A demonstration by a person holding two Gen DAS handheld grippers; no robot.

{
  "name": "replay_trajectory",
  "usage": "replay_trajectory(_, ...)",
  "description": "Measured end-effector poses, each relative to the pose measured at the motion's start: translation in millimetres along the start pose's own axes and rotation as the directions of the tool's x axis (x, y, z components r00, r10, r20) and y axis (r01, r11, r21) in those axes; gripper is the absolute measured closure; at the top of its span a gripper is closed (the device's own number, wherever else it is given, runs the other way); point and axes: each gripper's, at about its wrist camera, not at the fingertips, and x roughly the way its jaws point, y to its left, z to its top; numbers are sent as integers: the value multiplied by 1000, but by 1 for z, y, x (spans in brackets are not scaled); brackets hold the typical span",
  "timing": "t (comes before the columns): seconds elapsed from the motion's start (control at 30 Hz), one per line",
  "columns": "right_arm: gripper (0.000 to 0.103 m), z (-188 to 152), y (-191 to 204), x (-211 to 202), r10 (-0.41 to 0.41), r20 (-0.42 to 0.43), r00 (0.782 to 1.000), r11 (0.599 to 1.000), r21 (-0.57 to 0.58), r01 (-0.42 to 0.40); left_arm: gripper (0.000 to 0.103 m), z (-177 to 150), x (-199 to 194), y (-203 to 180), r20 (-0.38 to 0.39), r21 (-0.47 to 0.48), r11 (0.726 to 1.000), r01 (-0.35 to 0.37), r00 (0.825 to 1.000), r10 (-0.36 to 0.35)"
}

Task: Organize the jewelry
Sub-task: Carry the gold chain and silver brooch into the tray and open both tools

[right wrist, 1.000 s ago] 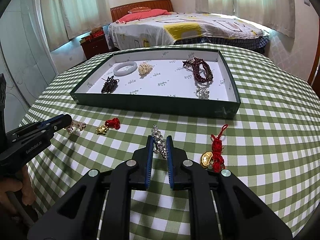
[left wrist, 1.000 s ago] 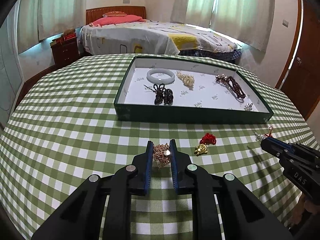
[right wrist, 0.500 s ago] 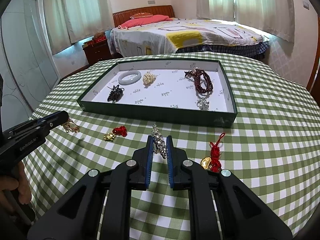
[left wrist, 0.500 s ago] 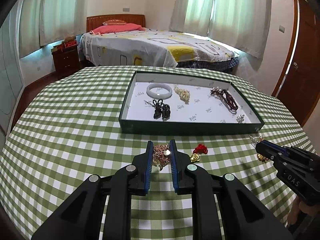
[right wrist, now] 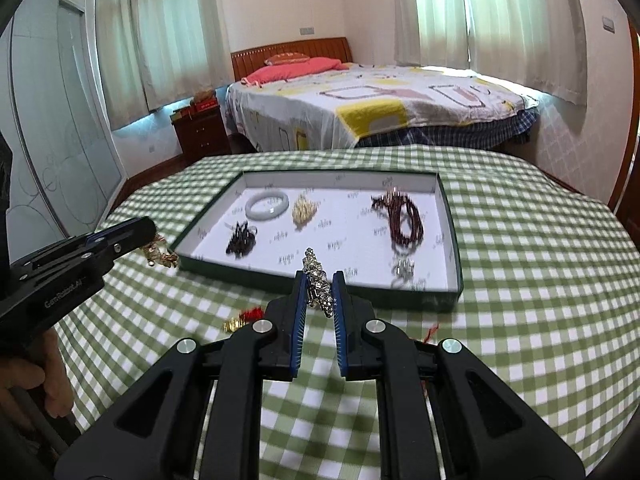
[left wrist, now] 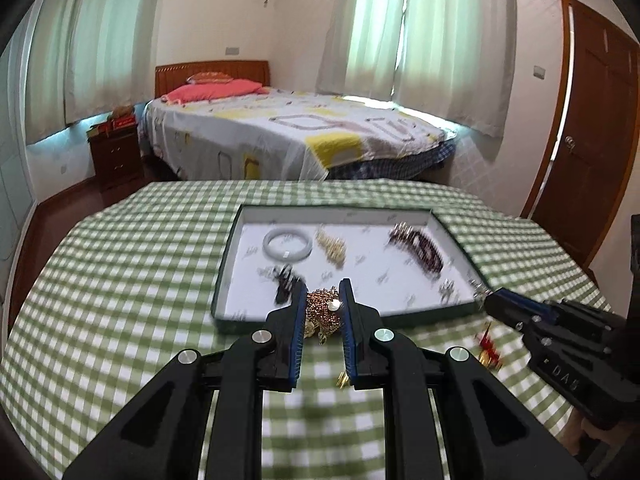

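- We have five pieces lying in the green tray (right wrist: 450,216): a pale jade bangle (right wrist: 267,204), a small gold cluster (right wrist: 305,209), a dark beaded knot (right wrist: 241,238), a dark red bead bracelet (right wrist: 404,216) and a small silver piece (right wrist: 403,269) near the front wall.
- Our left gripper (left wrist: 323,294) has its jaws pinched on a gold-and-copper chain bundle (left wrist: 323,312), held above the checked tablecloth (left wrist: 120,280) just short of the tray's front edge.
- Our right gripper (right wrist: 319,286) has its jaws pinched on a silver crystal brooch (right wrist: 318,282), also off the cloth and close to the tray.
- Left on the cloth, as far as we can see: a gold charm with a red tassel (right wrist: 244,318) and a second red-corded charm (left wrist: 489,350) (mostly hidden by the grippers).
- We judge the job a bit past halfway: two pieces are on their way in, and two remain to be fetched.
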Motion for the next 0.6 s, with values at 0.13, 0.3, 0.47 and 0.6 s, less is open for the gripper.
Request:
replay_trajectory(0.13, 90, 20, -3, 7, -6, 33, 999, 1000, -8, 6, 86, 21, 8, -9, 46, 18, 1000, 15, 999, -16)
replay_trajectory(0.3, 90, 45, -7, 21, -10, 70, 997, 1000, -6, 11, 86, 46, 24, -19, 96, 33, 999, 27, 995, -30)
replay_trajectory(0.47, 90, 66, -15, 44, -24, 100, 995, 1000, 0, 24, 86, 61, 48, -23, 121, 36, 999, 25, 992, -29)
replay_trajectory(0.6, 90, 68, -25, 78, -27, 70, 997, 999, 20, 26, 86, 56, 79, -20, 83, 21, 1000, 20, 996, -21)
